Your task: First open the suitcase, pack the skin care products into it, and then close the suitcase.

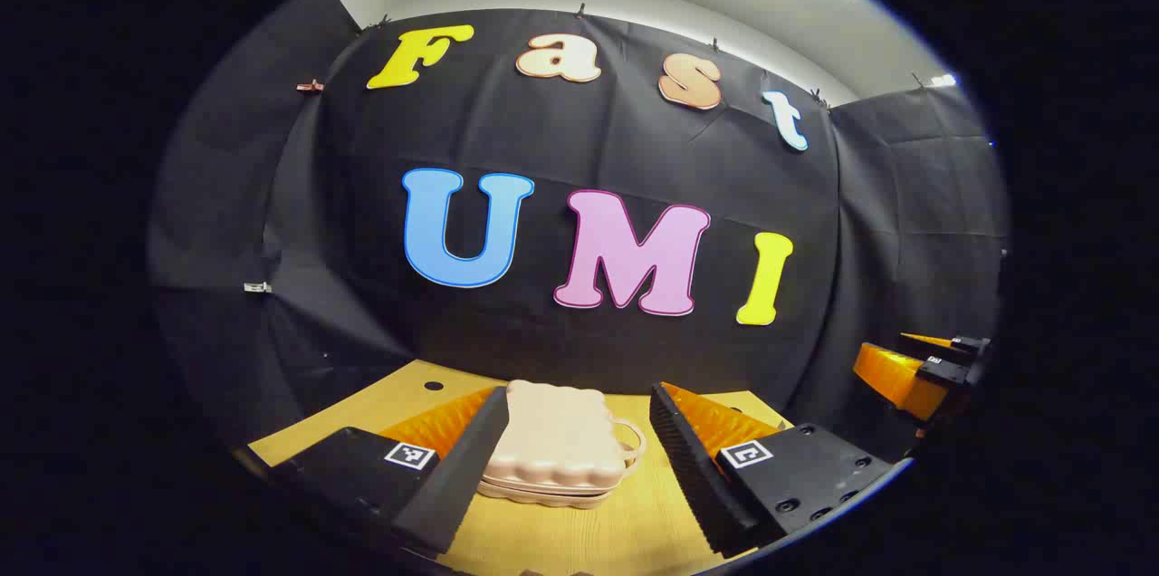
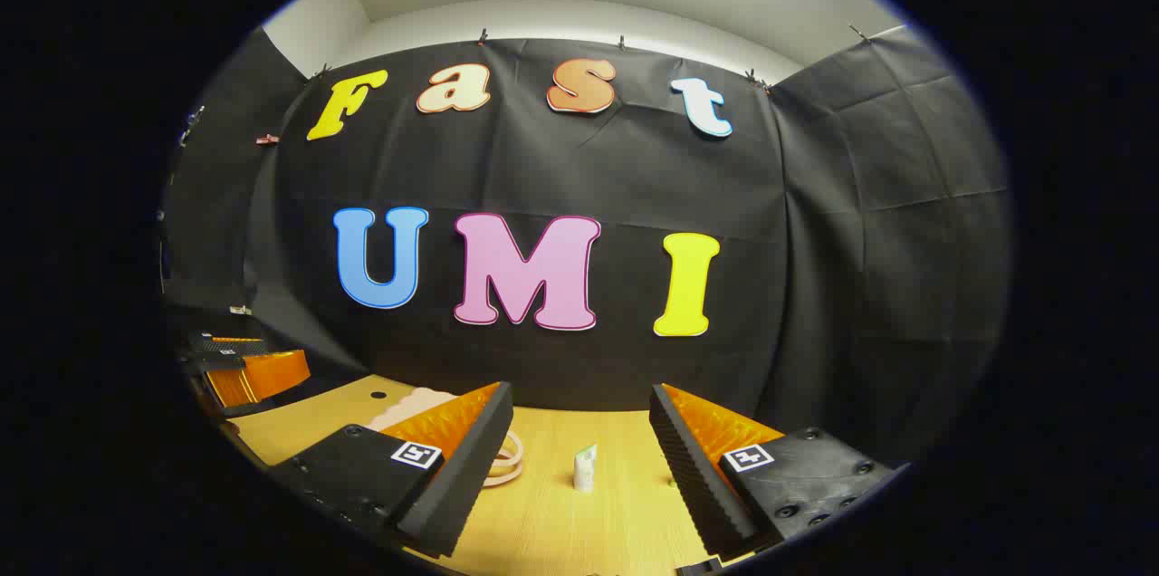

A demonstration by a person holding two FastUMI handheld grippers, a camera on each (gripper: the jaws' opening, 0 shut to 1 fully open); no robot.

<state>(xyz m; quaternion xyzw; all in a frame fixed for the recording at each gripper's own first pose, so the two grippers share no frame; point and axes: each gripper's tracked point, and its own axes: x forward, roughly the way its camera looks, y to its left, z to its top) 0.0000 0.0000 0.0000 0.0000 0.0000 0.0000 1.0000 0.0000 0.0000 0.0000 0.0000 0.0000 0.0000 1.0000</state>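
Both fingers of the left gripper (image 1: 572,449) stand spread wide, holding nothing, with ribbed, ridged inner faces and small square markers on the blocks behind them. Between them, farther off on the wooden table (image 1: 625,526), lies the suitcase (image 1: 557,454): a small pale pink hard shell with a scalloped, wavy outline, its lid down, a thin seam running round its middle and a looped handle on its right side. Its left edge passes behind the left finger, and whether the two touch cannot be told. At the right edge of the left gripper view the right gripper (image 1: 942,365) hangs in the air, well apart from the case. In the right gripper view the right gripper (image 2: 579,454) likewise has its fingers set wide and empty, the same sawtooth ribbing on them. Ahead between them a small pale skin care tube (image 2: 586,468) stands upright on the smooth light-grained tabletop (image 2: 543,522), touching neither finger. Part of the suitcase (image 2: 407,406) and its handle loop peek out around the left finger, and the left gripper (image 2: 237,359) shows at the far left edge.
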